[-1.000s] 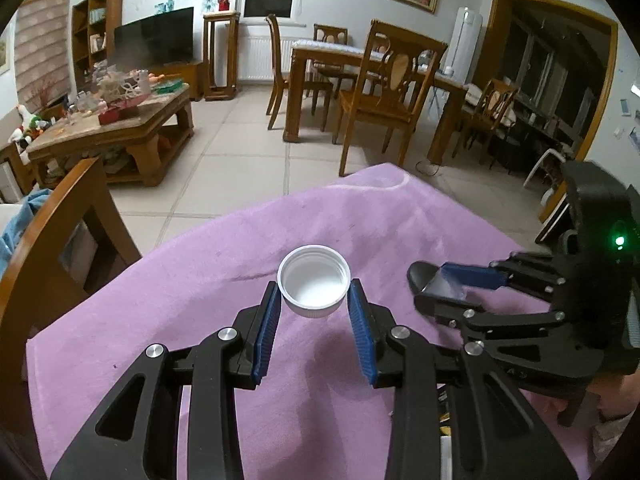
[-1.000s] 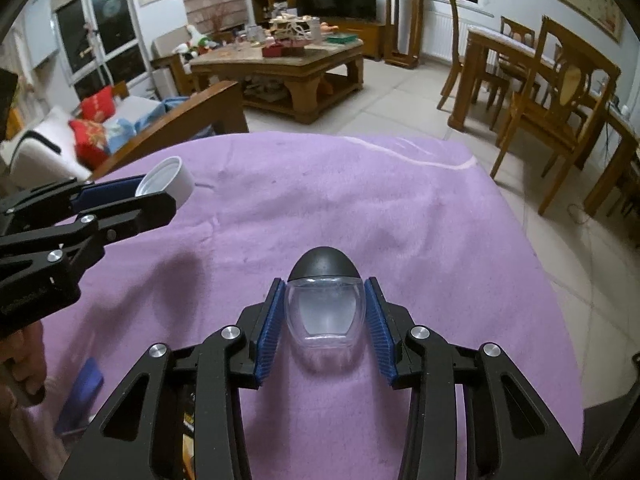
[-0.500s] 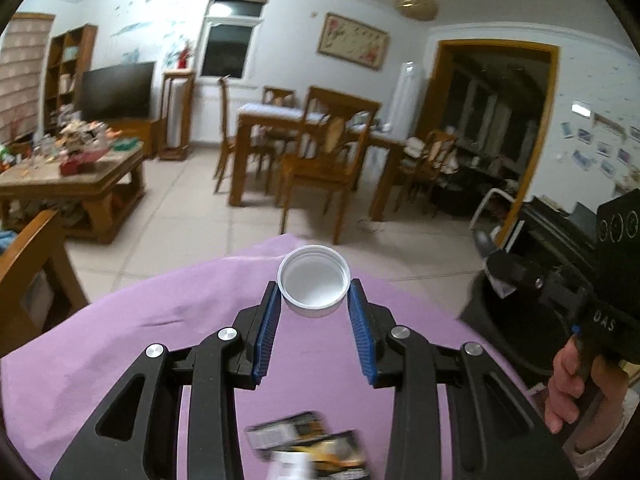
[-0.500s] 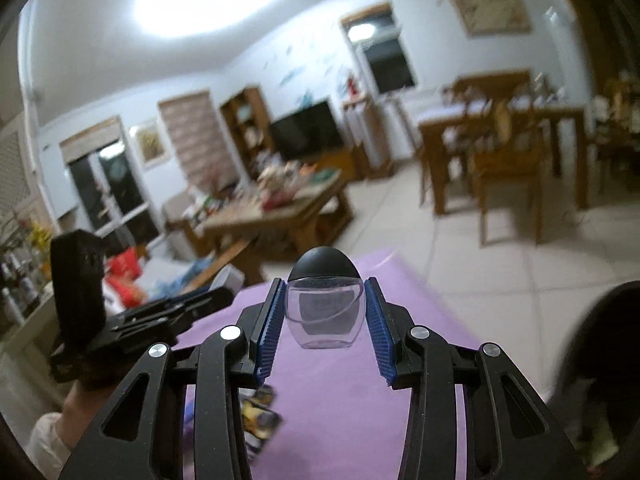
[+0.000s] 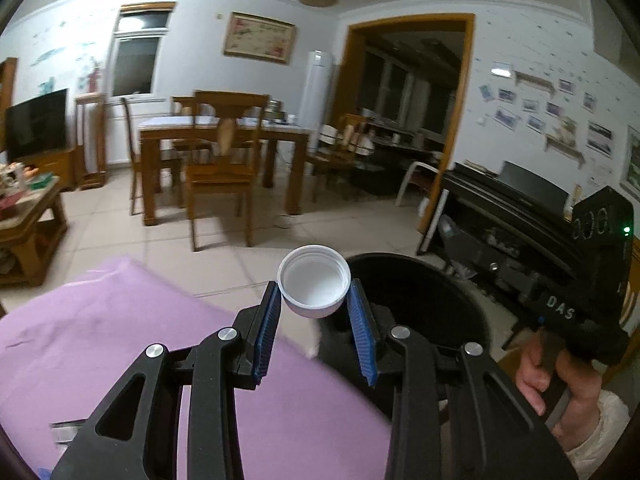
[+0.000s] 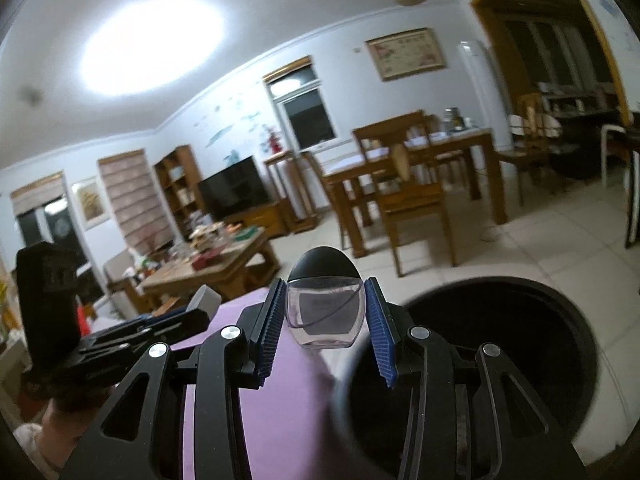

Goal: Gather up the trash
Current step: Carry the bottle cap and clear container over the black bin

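My left gripper (image 5: pixel 314 300) is shut on a white plastic cap (image 5: pixel 314 280), hollow side up, held above the right edge of the purple tablecloth (image 5: pixel 120 332). Just beyond it stands a black round trash bin (image 5: pixel 420 300). My right gripper (image 6: pixel 325 312) is shut on a small clear bottle with a black domed cap (image 6: pixel 325 308), held at the cloth's edge (image 6: pixel 224 400) beside the bin's open mouth (image 6: pixel 500 344). The left gripper's body (image 6: pixel 120 340) shows at the left in the right wrist view. The right gripper's body (image 5: pixel 592 280) and the hand holding it (image 5: pixel 560 376) show at the right in the left wrist view.
A wrapper (image 5: pixel 68 432) lies at the cloth's near edge. Beyond the cloth are tiled floor, a wooden dining table with chairs (image 5: pixel 224 152), a coffee table (image 6: pixel 216 264) covered in clutter, and a dark piano (image 5: pixel 520 200) by the right wall behind the bin.
Both grippers have swung right and risen from over the cloth to its right edge, each keeping hold of its item. The black bin has come into view in both wrist views.
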A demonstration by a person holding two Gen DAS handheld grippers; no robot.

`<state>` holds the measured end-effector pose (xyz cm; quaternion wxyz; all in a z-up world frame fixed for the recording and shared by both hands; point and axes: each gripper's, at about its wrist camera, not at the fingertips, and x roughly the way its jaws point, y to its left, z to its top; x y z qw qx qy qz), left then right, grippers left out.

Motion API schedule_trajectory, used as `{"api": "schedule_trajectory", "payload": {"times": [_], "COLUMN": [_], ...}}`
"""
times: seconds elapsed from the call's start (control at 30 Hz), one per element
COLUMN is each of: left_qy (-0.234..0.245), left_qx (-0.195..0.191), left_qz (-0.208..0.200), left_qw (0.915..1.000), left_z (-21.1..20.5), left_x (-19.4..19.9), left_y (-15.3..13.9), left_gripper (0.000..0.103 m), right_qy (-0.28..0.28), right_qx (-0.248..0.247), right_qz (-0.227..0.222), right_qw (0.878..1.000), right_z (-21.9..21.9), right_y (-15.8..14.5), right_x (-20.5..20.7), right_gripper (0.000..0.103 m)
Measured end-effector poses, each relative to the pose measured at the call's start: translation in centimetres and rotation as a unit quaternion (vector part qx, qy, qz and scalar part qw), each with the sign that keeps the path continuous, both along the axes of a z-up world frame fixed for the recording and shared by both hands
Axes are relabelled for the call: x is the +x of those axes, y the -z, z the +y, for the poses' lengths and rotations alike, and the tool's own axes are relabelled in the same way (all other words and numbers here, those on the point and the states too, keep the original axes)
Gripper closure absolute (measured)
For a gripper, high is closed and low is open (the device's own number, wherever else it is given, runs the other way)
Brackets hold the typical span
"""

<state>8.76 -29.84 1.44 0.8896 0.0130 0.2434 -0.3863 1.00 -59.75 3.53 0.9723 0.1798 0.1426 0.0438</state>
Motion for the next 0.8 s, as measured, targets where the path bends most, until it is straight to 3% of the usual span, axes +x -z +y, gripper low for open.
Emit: {"api": "schedule_trajectory", "payload": {"times": [0.17,0.33,0.8], "left_qy": [0.036,0.055,0.056], "left_qx": [0.0,0.008,0.043], "left_qz": [0.003,0.014,0.04], "left_qw": [0.9994,0.9984,0.9967], "left_z": [-5.2,-8.6,-12.8], "left_x": [-1.3,-2.0,-2.1], "left_y": [0.9,2.5,5.6], "left_gripper": [0.069,0.069,0.069], "right_qy": [0.047,0.07,0.077], "right_qx": [0.026,0.048,0.085], "right_qz": [0.003,0.012,0.041], "right_qw": [0.999,0.996,0.993], "right_z": [-7.0,-11.3,-13.2], "right_y": [1.6,3.7,8.7], "right_x": [-3.3,-5.0,-3.3], "right_gripper": [0.063,0.063,0.063]}}
